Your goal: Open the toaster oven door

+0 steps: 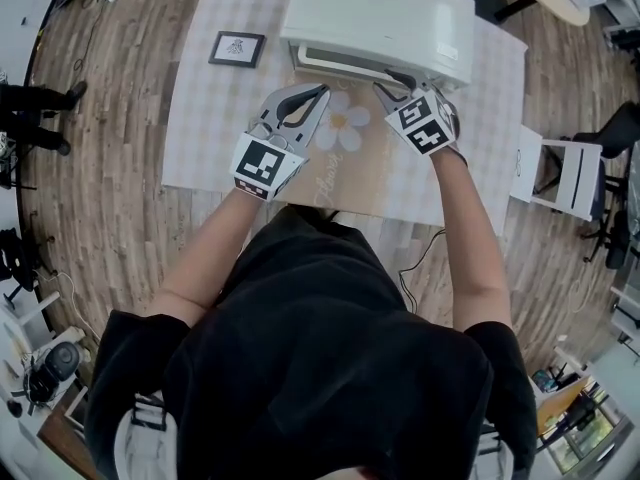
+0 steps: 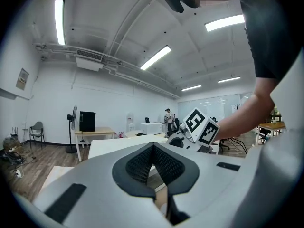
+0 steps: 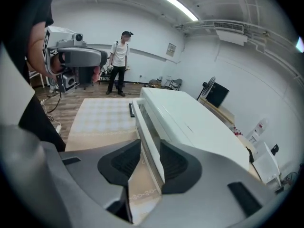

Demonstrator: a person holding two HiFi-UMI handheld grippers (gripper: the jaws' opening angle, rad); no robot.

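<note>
A white toaster oven (image 1: 385,13) stands at the far edge of the table, its long door handle (image 1: 345,58) running along the front. My right gripper (image 1: 385,80) reaches down to the handle's right part. In the right gripper view the oven (image 3: 199,127) fills the right side and the handle (image 3: 148,137) passes between the jaws of that gripper (image 3: 149,158), with a gap at the left pad, so it stands open around the bar. My left gripper (image 1: 322,90) hovers over the mat just left of it, its tips (image 2: 153,147) meeting with nothing held.
A small framed picture (image 1: 237,48) lies left of the oven on the checked tablecloth (image 1: 200,118). A mat with a daisy print (image 1: 345,128) sits under the grippers. A white chair (image 1: 565,173) stands right of the table. A person (image 3: 119,63) stands far back in the room.
</note>
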